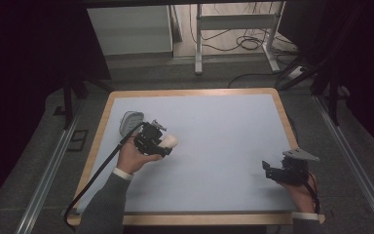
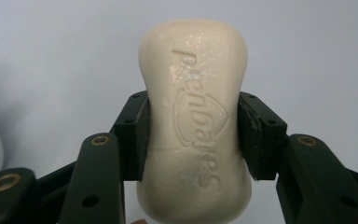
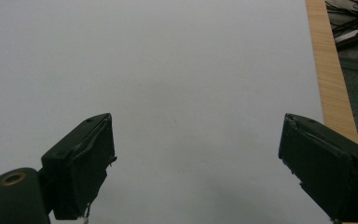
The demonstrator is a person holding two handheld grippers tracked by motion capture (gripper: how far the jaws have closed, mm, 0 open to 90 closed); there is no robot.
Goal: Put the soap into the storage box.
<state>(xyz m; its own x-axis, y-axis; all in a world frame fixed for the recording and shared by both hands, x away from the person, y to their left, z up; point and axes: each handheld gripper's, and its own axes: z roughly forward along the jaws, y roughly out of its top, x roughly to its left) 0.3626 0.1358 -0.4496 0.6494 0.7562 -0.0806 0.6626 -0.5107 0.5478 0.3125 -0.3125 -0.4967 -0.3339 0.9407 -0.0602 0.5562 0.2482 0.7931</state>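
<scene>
A cream bar of soap (image 2: 195,121) with embossed lettering sits between the two black pads of my left gripper (image 2: 193,135), which is shut on its waist. In the high view the soap (image 1: 169,141) pokes out to the right of the left gripper (image 1: 163,145), held above the pale blue table top (image 1: 214,146) at its left part. My right gripper (image 1: 268,171) rests near the table's front right; its jaws stand wide apart with nothing between them (image 3: 196,158).
A grey oval soap dish (image 1: 130,122) lies on the table just behind and left of the left hand. The wooden table rim (image 3: 328,70) runs close along the right gripper's right side. A black cable (image 1: 95,178) trails from the left gripper off the front left edge.
</scene>
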